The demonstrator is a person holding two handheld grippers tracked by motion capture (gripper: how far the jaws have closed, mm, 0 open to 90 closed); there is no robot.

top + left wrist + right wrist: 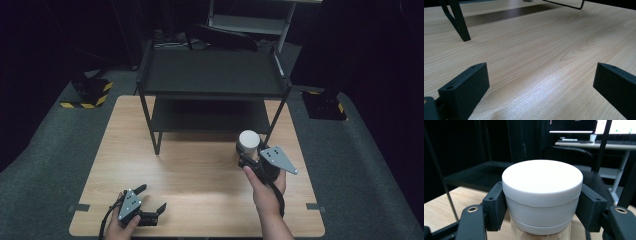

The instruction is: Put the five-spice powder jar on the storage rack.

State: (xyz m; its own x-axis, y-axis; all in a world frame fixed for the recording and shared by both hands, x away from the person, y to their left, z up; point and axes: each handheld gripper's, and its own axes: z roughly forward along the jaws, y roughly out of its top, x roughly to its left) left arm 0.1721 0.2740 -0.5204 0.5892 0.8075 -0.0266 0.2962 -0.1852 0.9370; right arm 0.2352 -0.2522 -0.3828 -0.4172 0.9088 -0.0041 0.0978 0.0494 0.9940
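Note:
A jar with a white lid (248, 141) and a clear body holding something brown is held off the table by my right gripper (250, 159), just in front of the black shelf's right front leg. In the right gripper view the white lid (542, 180) sits squeezed between both black pads (495, 206), so this gripper is shut on the jar. My left gripper (150, 197) lies near the table's front left edge, open. In the left gripper view its fingers (464, 87) stand wide apart over bare wood with nothing between them.
A black two-level metal shelf (212, 75) stands at the back of the wooden table (200, 170); its lower level (207, 116) is bare. One shelf leg (459, 21) rises ahead of the left gripper. Grey carpet surrounds the table, with black-and-yellow blocks (90, 92) behind.

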